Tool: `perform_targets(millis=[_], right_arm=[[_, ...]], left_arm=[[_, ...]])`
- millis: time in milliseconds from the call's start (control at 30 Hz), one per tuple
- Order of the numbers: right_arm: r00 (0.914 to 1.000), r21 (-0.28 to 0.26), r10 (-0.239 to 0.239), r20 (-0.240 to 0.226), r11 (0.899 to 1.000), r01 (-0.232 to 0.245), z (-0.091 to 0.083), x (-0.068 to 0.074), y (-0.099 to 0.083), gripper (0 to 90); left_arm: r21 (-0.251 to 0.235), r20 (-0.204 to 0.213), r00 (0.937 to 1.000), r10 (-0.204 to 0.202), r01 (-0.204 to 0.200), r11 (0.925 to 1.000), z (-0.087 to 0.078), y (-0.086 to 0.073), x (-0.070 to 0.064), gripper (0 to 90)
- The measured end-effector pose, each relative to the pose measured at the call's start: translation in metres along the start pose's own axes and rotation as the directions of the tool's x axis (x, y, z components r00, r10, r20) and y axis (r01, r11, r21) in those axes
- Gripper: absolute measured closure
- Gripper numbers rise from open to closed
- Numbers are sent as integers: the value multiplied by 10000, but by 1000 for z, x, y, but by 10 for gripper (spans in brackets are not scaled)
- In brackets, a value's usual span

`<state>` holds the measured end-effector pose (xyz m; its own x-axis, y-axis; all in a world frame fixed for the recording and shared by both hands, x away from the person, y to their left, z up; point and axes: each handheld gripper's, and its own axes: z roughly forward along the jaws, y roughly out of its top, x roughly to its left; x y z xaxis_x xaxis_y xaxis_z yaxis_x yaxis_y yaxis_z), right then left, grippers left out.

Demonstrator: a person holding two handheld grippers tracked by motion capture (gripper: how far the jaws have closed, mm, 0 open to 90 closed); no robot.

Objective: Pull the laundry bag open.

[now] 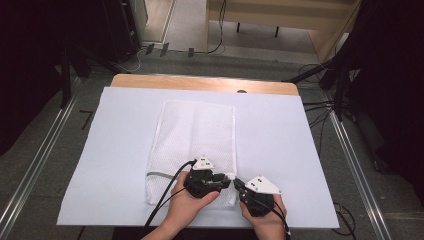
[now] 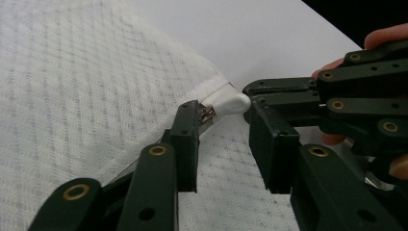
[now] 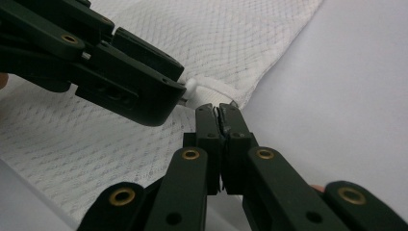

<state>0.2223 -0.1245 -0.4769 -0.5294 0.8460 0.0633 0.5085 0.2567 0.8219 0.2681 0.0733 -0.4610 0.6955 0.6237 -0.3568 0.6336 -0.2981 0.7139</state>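
Both tools are crowded at the near right corner of the white mesh zippered laundry bag, which lies flat on the pale sheet covering the wooden tabletop, its long sides running away from the person. The left gripper comes in over the bag's near end; in its own view the fingers stand apart, straddling the small white zipper pull at the bag's seam without closing on it. The right gripper sits just off the bag's right edge, and its fingers are pressed together on the bag's corner fabric right beside that pull. The two grippers nearly touch tip to tip. There's broad bare sheet to the right of the bag and to its left, and a strip beyond its far edge. The near edge of the sheet lies close under both hands.
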Motion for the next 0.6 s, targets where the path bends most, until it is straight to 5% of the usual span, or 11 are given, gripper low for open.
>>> perform_targets(millis=[100,433,600], right_arm=[[10000,-48,-30,22,10000,30,-1,1,1,900],[9999,-581,-92,-58,9983,89,-8,1,5,900],[9997,-609,-152,-187,9980,140,-7,2,5,900]], left_arm=[[-80,-48,9999,-89,89,9999,-2,1,-2,579],[-163,573,9978,-340,350,9993,-7,5,-3,610],[-170,556,9973,-471,481,9987,-5,7,0,612]])
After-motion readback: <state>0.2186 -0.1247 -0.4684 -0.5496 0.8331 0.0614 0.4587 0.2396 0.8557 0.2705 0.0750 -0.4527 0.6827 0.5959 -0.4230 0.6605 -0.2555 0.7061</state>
